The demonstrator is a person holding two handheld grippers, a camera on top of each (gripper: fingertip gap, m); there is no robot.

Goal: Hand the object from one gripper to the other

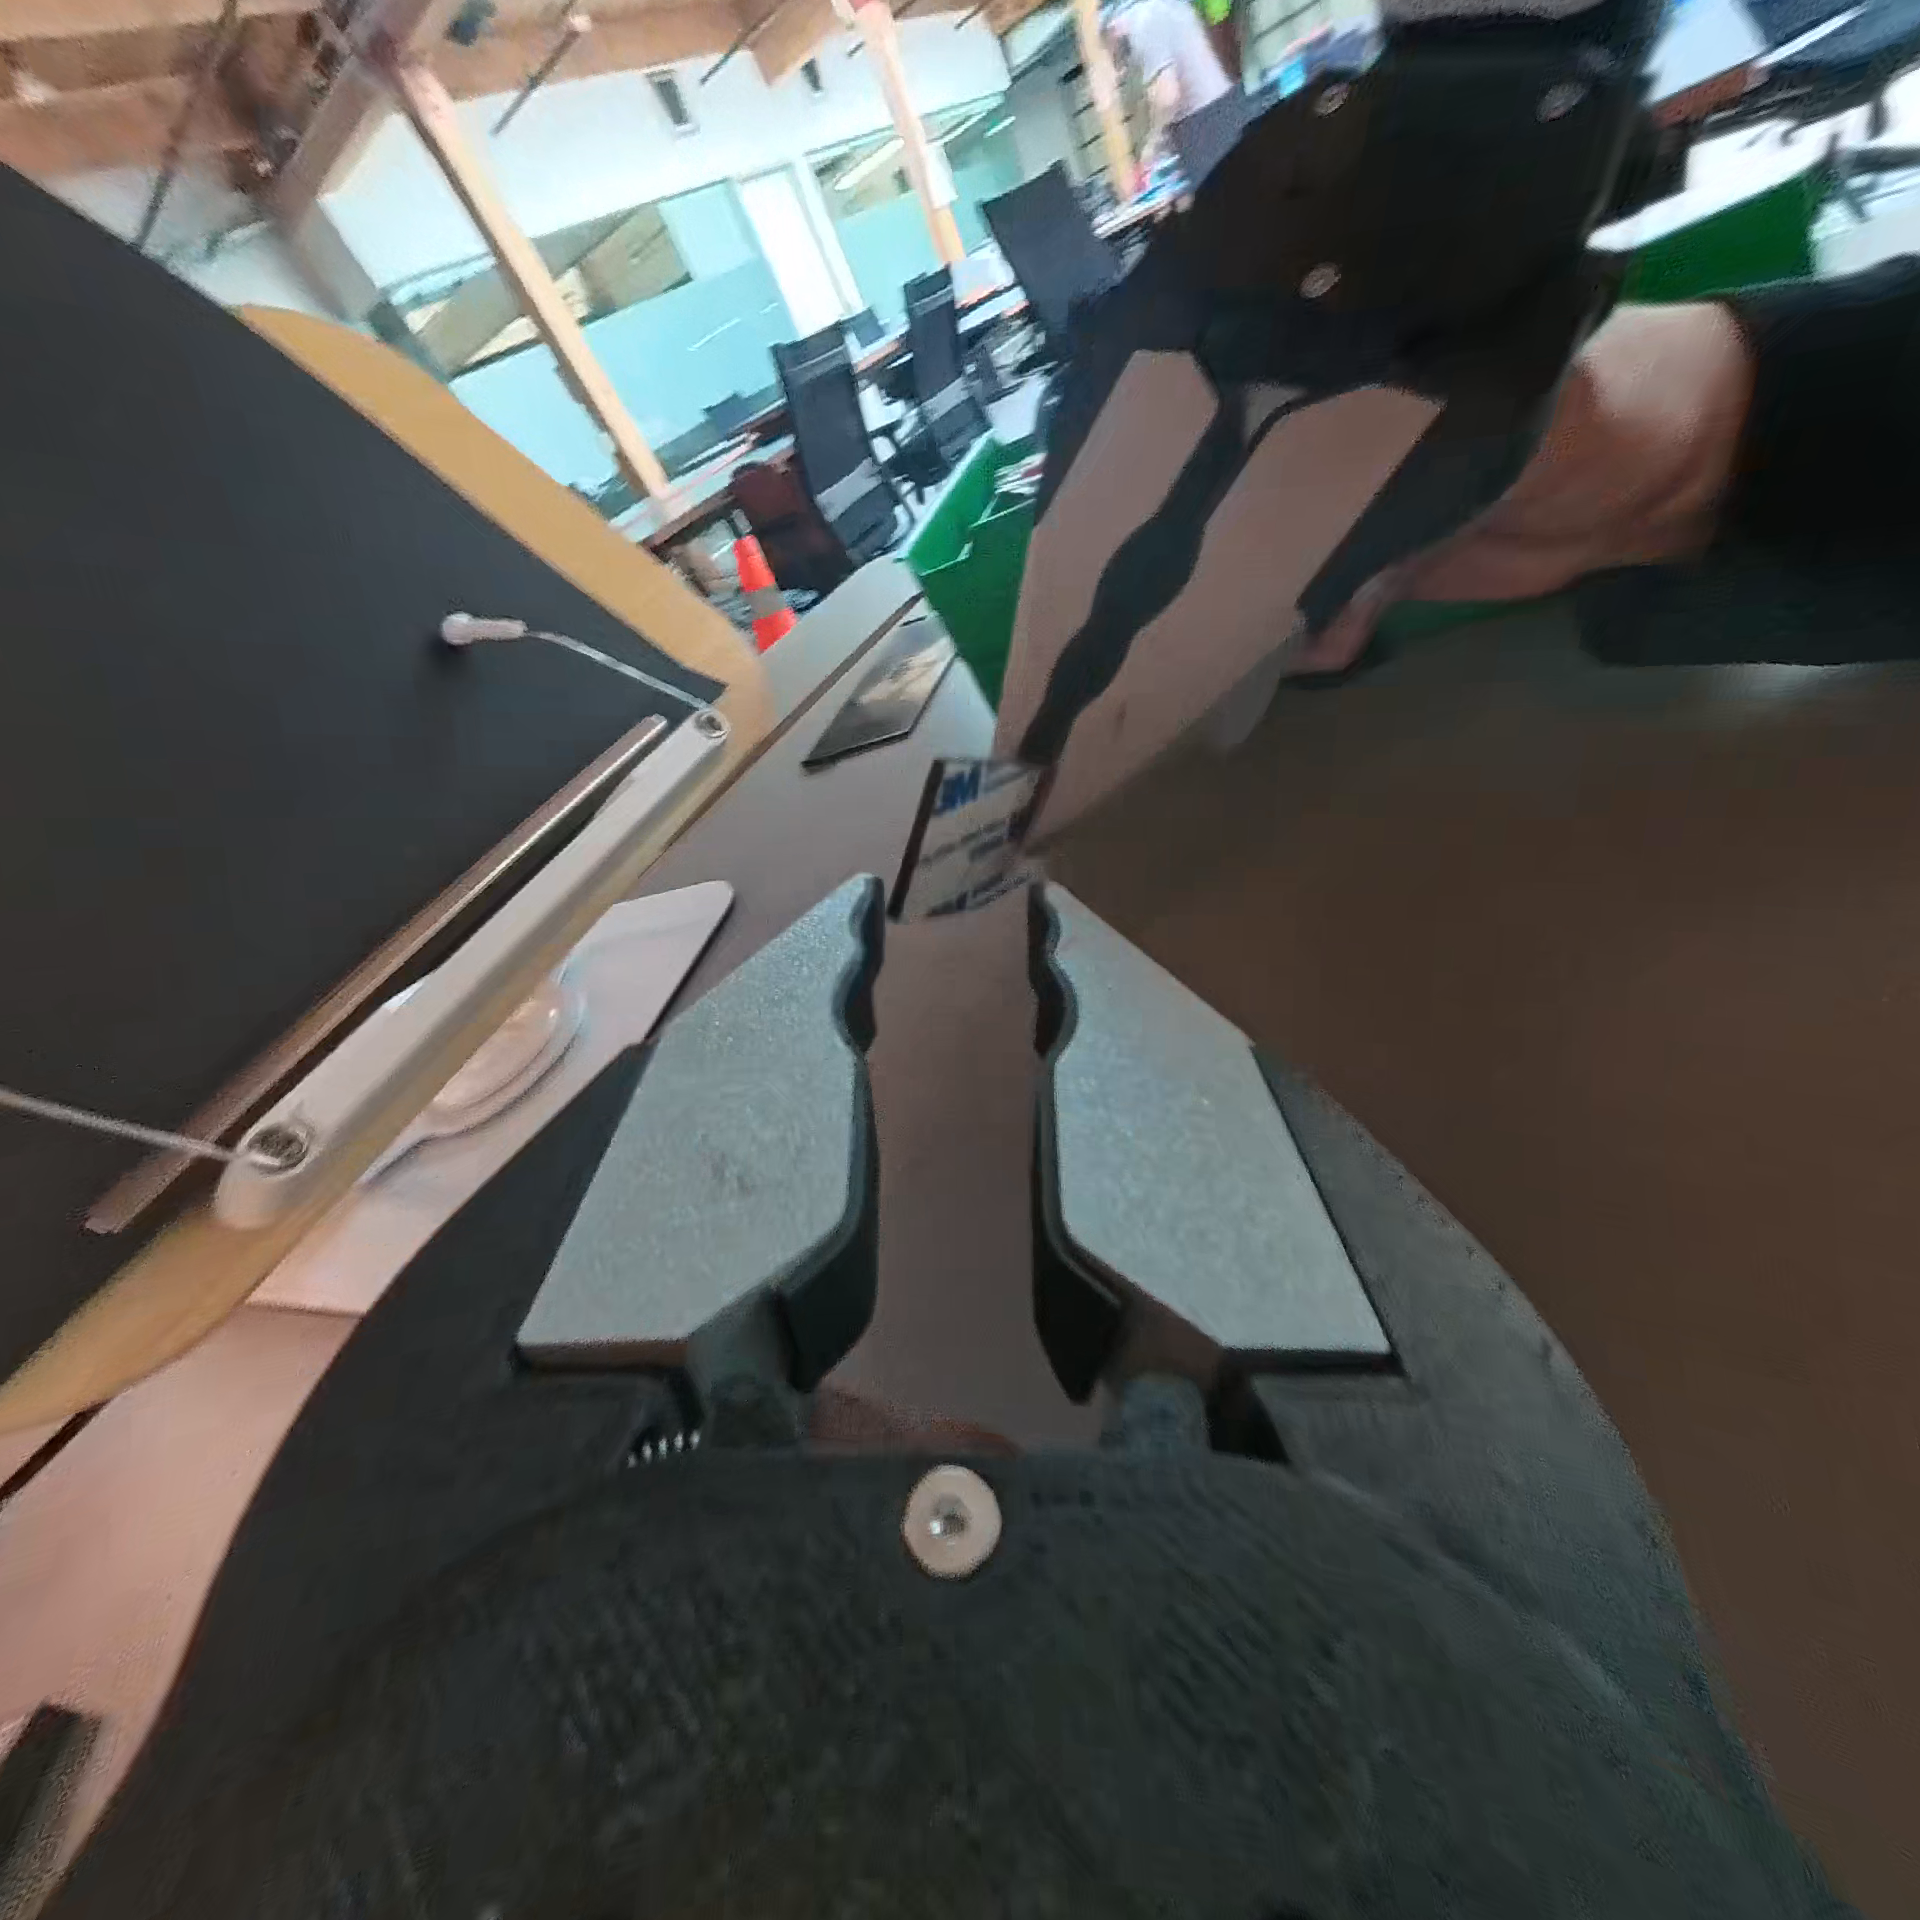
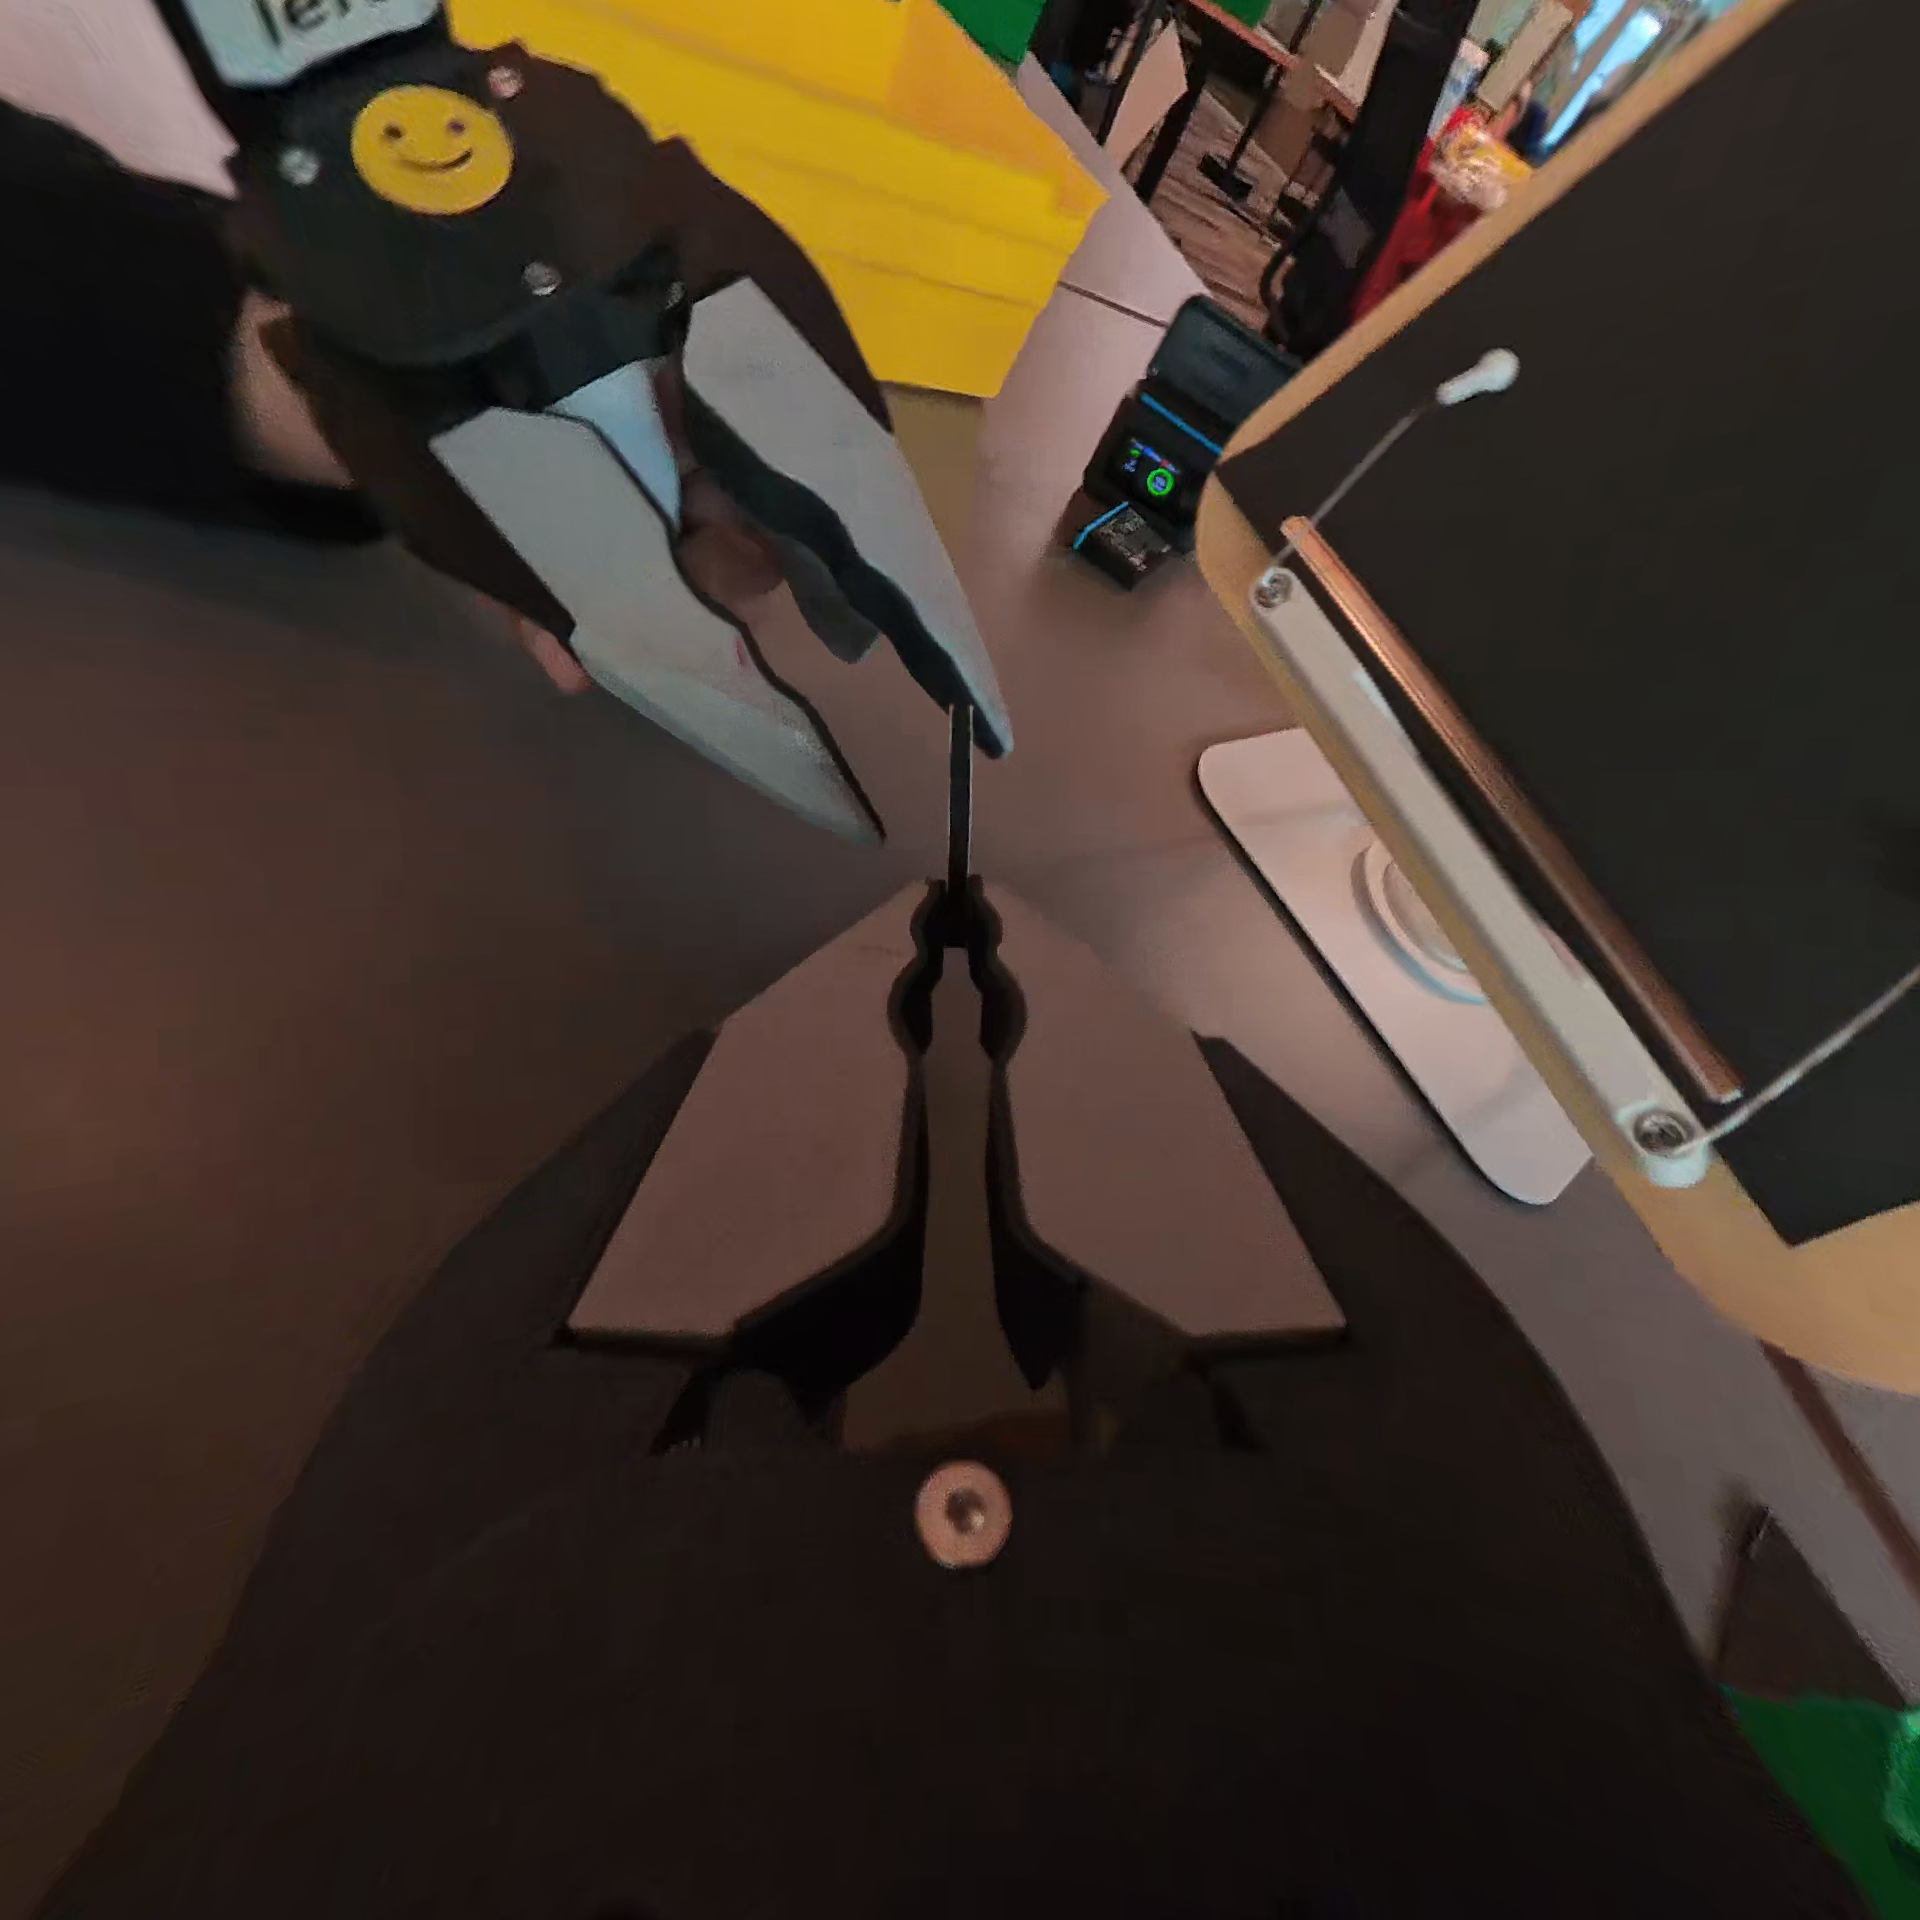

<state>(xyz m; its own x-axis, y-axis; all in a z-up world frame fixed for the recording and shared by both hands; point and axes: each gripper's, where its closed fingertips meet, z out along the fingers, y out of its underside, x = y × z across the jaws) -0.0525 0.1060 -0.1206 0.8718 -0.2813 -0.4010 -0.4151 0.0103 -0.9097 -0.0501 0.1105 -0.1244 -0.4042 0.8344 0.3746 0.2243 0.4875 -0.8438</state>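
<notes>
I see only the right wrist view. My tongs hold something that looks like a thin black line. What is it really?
Observer: The left wrist view shows its face. It is a flat card, white with blue print; you see it edge-on.
Operator: Are the left tongs already closed on it?
Observer: No. The left tongs are open, and the card's near edge sits just at their tips.

Rough plastic, smooth table

The left gripper [image 1: 956,914] is black plastic, bumpy like sand, with flat grey matt fingers [image 1: 727,1143]. The card [image 1: 971,836] looks thin, with a shiny printed face. The table [image 1: 1507,1039] is smooth dark brown. The board [image 2: 1662,623] is matt black with a pale wood edge and a shiny metal bar [image 2: 1455,862].
</notes>
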